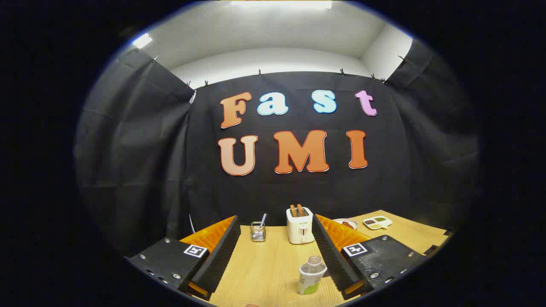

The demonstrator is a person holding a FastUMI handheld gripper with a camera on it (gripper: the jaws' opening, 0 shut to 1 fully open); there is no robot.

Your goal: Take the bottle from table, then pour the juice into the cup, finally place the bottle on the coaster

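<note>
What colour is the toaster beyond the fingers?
White, with two brown slices sticking up: the toaster, seen in the gripper view.

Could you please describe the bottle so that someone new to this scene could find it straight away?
Start at the wooden table in front of the black cloth wall. The bottle stands upright between the open gripper's fingers, close beside one of them and nearer than the white toaster. It alone is clear plastic, uncapped, with a white and green label.
</note>
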